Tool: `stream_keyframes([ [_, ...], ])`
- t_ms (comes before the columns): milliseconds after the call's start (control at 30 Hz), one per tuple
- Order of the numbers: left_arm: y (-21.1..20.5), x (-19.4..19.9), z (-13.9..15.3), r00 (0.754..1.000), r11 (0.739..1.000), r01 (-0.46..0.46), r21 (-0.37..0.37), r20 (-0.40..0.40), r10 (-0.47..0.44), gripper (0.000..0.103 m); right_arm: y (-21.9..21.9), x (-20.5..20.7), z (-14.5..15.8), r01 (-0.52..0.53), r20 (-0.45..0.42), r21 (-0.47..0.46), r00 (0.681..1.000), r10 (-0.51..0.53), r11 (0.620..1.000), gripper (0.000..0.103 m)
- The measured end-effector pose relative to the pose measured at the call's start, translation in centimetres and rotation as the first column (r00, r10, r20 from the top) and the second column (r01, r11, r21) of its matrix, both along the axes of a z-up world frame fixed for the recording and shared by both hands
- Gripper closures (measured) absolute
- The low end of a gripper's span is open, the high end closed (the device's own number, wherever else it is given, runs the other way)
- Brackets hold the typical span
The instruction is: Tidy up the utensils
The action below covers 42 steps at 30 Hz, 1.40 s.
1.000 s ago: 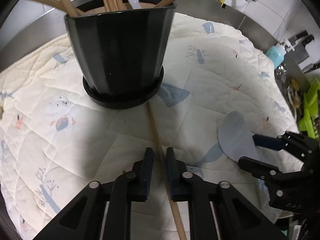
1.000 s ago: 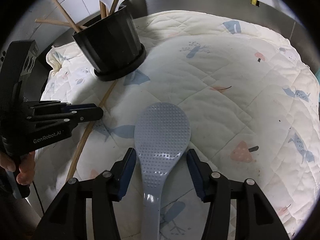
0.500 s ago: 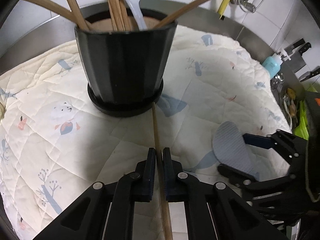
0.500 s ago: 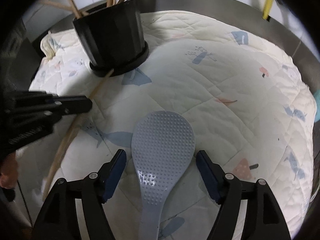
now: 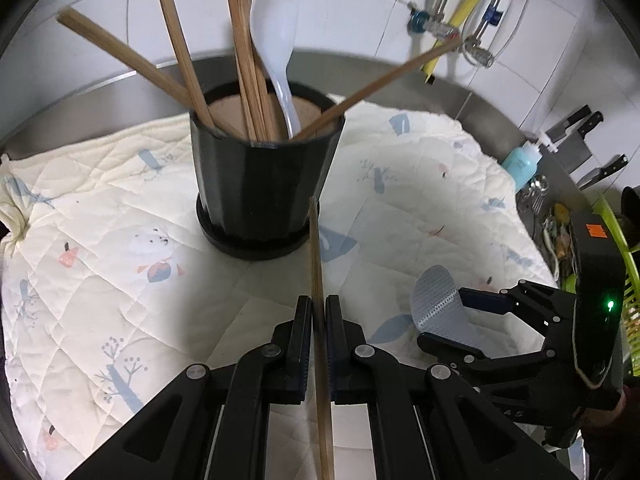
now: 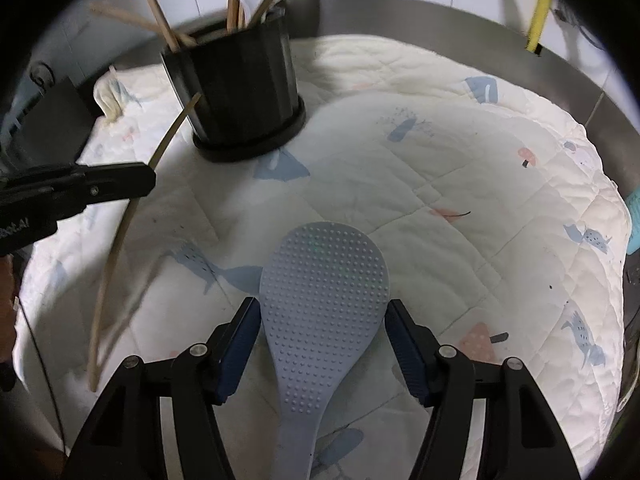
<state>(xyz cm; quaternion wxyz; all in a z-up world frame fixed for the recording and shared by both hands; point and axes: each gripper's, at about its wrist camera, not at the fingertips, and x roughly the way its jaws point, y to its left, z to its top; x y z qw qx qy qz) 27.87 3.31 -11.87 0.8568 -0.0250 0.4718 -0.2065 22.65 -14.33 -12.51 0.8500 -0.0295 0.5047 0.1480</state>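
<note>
Through the left wrist view, I am clamping the left claw (image 5: pixel 318 332) on a thin, stiff, light chopstick (image 5: pixel 318 280) mid-shaft, its tip near the black holder (image 5: pixel 264 184). Through the right wrist view, the right claw (image 6: pixel 320 344), just narrowing, is straddling the slippery plastic rice paddle (image 6: pixel 320 304) flat on the quilt (image 6: pixel 460 168), pads apart; its neck suits gripping.

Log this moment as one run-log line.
left tool: shut on chopstick | right tool: open, jaws closing around rice paddle | holder: upright on mat
</note>
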Motion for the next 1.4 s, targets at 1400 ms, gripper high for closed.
stream_keyframes([
  [1400,4.9,2.5,22.2,0.897,0.976,-0.094,-0.195,0.408,0.168,0.097,-0.7,-1.2,10.1,-0.074,0.294,0.147,0.955,0.028,0.986,0.066],
])
